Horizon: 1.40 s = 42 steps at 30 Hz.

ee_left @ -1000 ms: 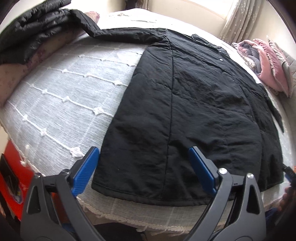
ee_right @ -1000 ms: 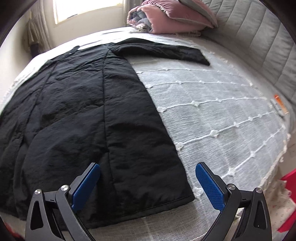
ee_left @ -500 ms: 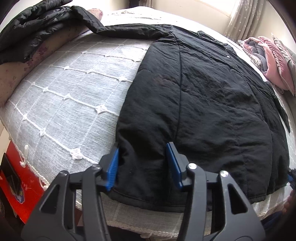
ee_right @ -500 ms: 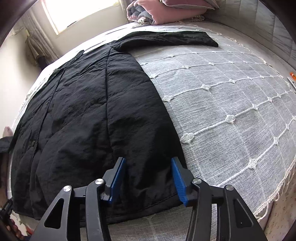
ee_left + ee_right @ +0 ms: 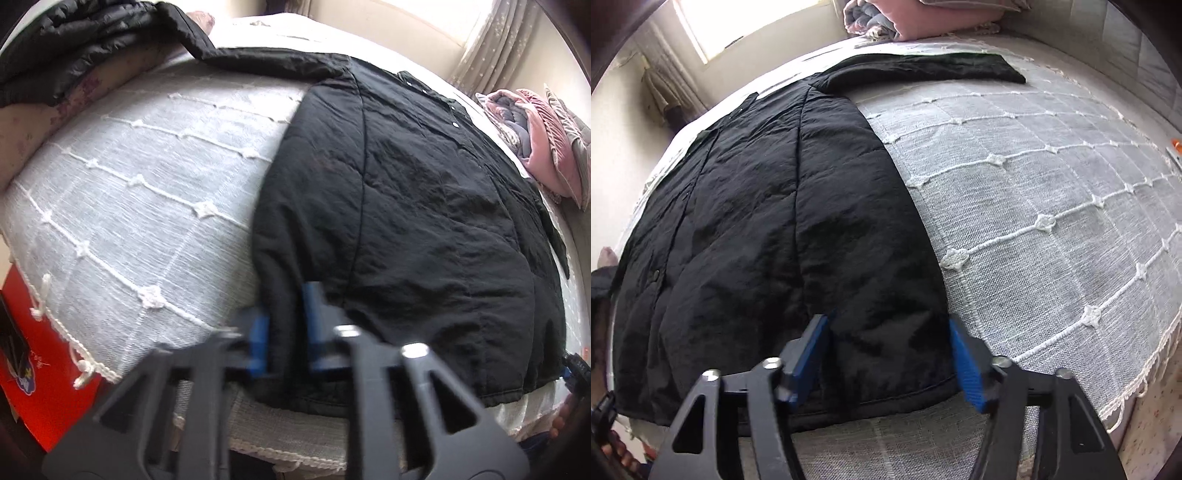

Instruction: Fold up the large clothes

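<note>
**Both grippers at the coat's hem**

Your black coat [image 5: 424,206] lies spread flat on the bed's white tufted bedspread [image 5: 140,206], hem toward you and sleeves stretched out to either side; in the right wrist view one sleeve [image 5: 923,70] runs across the cover toward the grey headboard [image 5: 1126,44]. Your left gripper [image 5: 286,328] sits at the hem's left corner; its blue pads [image 5: 258,343] stand close together with a ridge of black fabric pinched between them, so it is clamped on the coat, though that view is blurred. Your right gripper [image 5: 890,354] sits at the hem's right corner; its fingers are apart, one blue pad over the cloth and the other at the coat's side edge, and you cannot tell whether they press on the fabric. A pile of pink bedding [image 5: 543,147] rests at the head end; a second dark jacket [image 5: 74,48] is heaped at the far left; a red box [image 5: 44,387] stands below the bed's edge.
</note>
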### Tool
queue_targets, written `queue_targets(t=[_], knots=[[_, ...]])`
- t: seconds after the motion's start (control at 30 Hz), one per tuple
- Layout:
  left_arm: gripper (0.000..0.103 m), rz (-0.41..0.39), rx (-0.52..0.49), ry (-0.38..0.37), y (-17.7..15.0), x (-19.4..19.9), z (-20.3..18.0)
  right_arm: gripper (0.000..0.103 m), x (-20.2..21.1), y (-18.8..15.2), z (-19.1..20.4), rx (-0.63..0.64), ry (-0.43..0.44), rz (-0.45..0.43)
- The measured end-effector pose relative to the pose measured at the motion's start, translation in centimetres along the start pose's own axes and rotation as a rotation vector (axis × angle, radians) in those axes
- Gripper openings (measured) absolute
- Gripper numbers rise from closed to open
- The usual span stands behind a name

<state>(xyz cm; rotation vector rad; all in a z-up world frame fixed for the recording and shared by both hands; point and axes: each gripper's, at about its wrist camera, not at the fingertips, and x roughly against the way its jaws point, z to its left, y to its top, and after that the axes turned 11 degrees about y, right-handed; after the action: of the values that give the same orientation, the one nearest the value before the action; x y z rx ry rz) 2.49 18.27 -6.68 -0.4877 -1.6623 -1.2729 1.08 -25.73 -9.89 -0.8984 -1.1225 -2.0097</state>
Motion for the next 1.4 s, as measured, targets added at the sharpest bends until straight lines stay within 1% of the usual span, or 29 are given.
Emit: queue_targets(t=[0.07,0.1,0.13,0.2,0.23,0.27,0.33,0.4,0.43,0.5,0.6,0.7,0.77,0.8,0.83,0.9,0.97,1.0,1.03,1.07,1.1,1.13,1.17,1.2,1.27,1.3,1.33,1.37,1.4], knots=[[0.008,-0.009,0.031,-0.025,0.1,0.3,0.5,0.014,0.3,0.2,0.1,0.007,0.008,-0.019],[0.008,-0.014,0.056,-0.047,0.2,0.6,1.0,0.01,0.7,0.2,0.2,0.017,-0.001,-0.039],[0.008,-0.021,0.075,-0.065,0.2,0.8,1.3,0.01,1.0,0.3,0.4,0.029,-0.016,-0.059],[0.007,-0.04,0.107,-0.106,0.3,1.7,2.2,0.007,2.1,0.3,1.0,0.074,-0.072,-0.125],[0.007,-0.05,0.115,-0.122,0.4,2.1,2.6,0.007,2.9,0.4,1.1,0.083,-0.082,-0.165],[0.006,-0.06,0.126,-0.137,0.5,2.7,3.1,0.006,3.3,0.5,1.0,0.081,-0.087,-0.185],[0.006,-0.056,0.15,-0.18,0.7,3.5,3.8,0.006,4.8,1.2,0.5,0.072,-0.111,-0.242],[0.006,-0.032,0.166,-0.218,0.5,4.0,4.4,0.006,5.6,1.6,-0.1,0.051,-0.102,-0.266],[0.006,-0.027,0.165,-0.223,0.2,4.3,4.5,0.005,6.1,1.7,-0.7,0.027,-0.094,-0.28],[0.006,-0.025,0.154,-0.21,-0.3,4.4,4.4,0.005,6.2,1.7,-0.8,0.015,-0.091,-0.286],[0.006,-0.009,0.142,-0.168,-0.6,3.6,4.1,0.005,5.8,1.6,-0.2,0.043,-0.124,-0.264],[0.006,0.036,0.15,-0.157,-0.6,2.2,4.2,0.006,5.5,1.7,-1.2,0.003,-0.096,-0.24],[0.008,0.045,0.151,-0.168,-0.4,1.9,4.1,0.006,5.3,1.9,-1.5,-0.019,-0.085,-0.238],[0.008,0.042,0.144,-0.164,-0.3,2.0,3.9,0.008,5.3,1.9,-1.5,-0.023,-0.085,-0.242],[0.011,0.031,0.139,-0.146,-0.3,2.3,3.7,0.009,5.4,1.9,-1.5,-0.025,-0.092,-0.25],[0.013,-0.001,0.125,-0.097,-0.3,3.0,3.2,0.013,5.8,1.7,-1.4,-0.031,-0.101,-0.273],[0.028,-0.043,0.113,-0.038,-0.2,4.0,2.8,0.015,6.2,1.7,-1.3,-0.035,-0.104,-0.297],[0.032,-0.075,0.112,-0.007,0.0,4.6,2.7,0.018,6.5,1.6,-1.2,-0.04,-0.102,-0.31],[0.041,-0.109,0.117,0.029,0.0,5.3,2.7,0.019,6.7,1.6,-1.2,-0.043,-0.102,-0.323],[0.05,-0.136,0.127,0.056,0.0,6.0,2.7,0.025,6.9,1.6,-1.2,-0.044,-0.105,-0.333],[0.052,-0.169,0.14,0.077,0.0,7.0,2.6,0.034,6.9,1.8,-1.1,-0.044,-0.11,-0.34],[0.053,-0.19,0.144,0.083,0.1,7.5,2.4,0.042,7.0,1.8,-1.0,-0.044,-0.119,-0.352],[0.054,-0.213,0.142,0.089,0.1,8.2,1.9,0.062,7.1,1.8,-0.9,-0.045,-0.12,-0.362],[0.056,-0.245,0.122,0.098,0.0,9.1,0.9,0.071,7.3,1.7,-0.8,-0.049,-0.12,-0.377],[0.072,-0.291,0.083,0.104,0.0,10.1,-0.9,0.071,7.6,1.7,-0.5,-0.055,-0.126,-0.409],[0.075,-0.308,0.063,0.104,0.1,10.5,-2.0,0.071,7.7,1.7,-0.3,-0.058,-0.133,-0.426],[0.076,-0.309,0.044,0.089,0.4,10.8,-3.2,0.071,7.7,1.7,0.0,-0.06,-0.136,-0.439],[0.076,-0.3,0.027,0.064,0.7,11.1,-4.4,0.071,7.7,1.8,0.3,-0.058,-0.135,-0.447],[0.076,-0.289,-0.005,0.015,1.3,11.3,-6.1,0.071,7.6,1.8,0.7,-0.052,-0.128,-0.452]])
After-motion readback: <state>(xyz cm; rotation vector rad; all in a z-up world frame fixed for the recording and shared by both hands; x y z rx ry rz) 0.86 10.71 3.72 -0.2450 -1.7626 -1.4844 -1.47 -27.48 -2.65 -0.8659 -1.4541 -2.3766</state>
